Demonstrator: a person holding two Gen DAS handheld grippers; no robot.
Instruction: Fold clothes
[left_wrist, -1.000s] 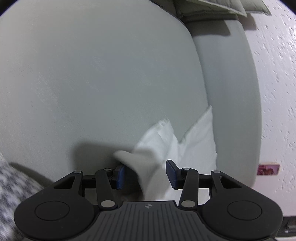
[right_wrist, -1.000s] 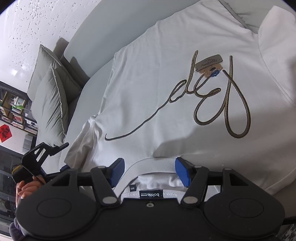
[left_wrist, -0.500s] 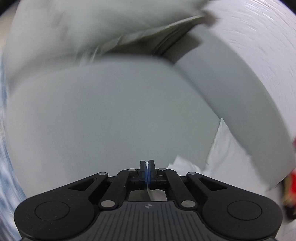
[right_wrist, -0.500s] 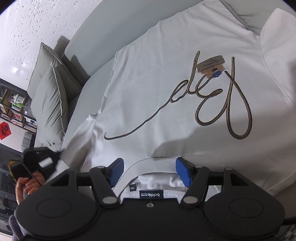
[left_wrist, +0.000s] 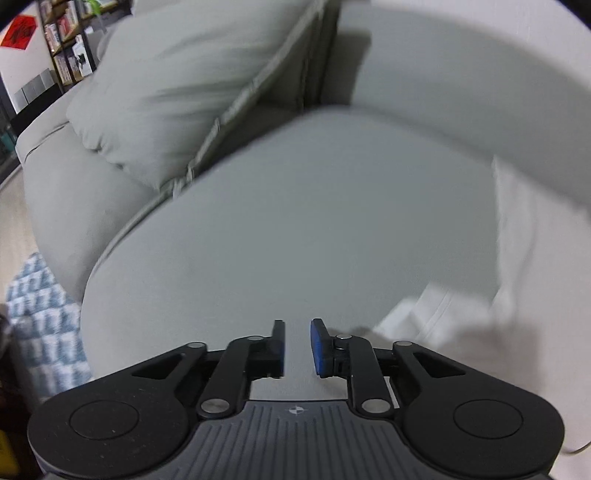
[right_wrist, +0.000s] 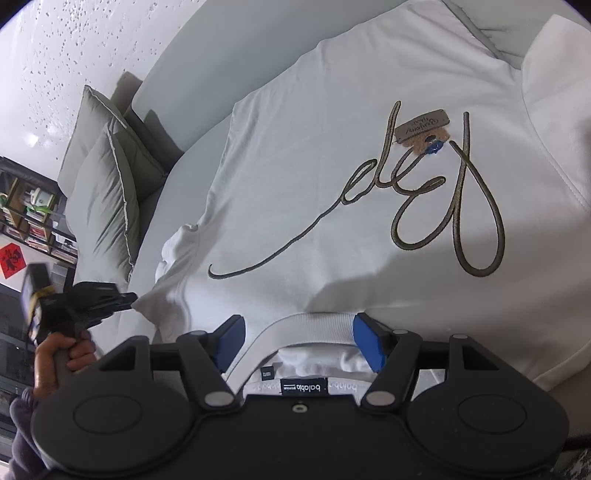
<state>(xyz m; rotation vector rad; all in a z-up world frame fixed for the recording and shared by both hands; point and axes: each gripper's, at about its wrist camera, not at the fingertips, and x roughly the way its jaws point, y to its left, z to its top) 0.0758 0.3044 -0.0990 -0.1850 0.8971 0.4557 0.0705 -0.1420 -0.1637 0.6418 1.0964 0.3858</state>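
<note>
A white T-shirt (right_wrist: 332, 177) with a gold script design lies spread on a grey sofa seat (right_wrist: 192, 162). My right gripper (right_wrist: 298, 341) is open, its blue pads on either side of the ribbed collar (right_wrist: 314, 325). In the right wrist view my left gripper (right_wrist: 127, 297) sits at the tip of the left sleeve (right_wrist: 166, 291). In the left wrist view the left gripper (left_wrist: 297, 347) is slightly open with nothing between the pads. The white sleeve (left_wrist: 461, 325) lies to its right.
Grey cushions (left_wrist: 177, 88) lean against the sofa back (left_wrist: 461, 74), also in the right wrist view (right_wrist: 107, 192). A blue-white patterned rug (left_wrist: 40, 317) lies on the floor at left. A bookshelf (left_wrist: 66, 40) stands behind.
The left gripper closed on the sleeve tip, pulled it outward, and now has its jaws slightly apart with the sleeve out of them. The right gripper stayed still over the collar.
</note>
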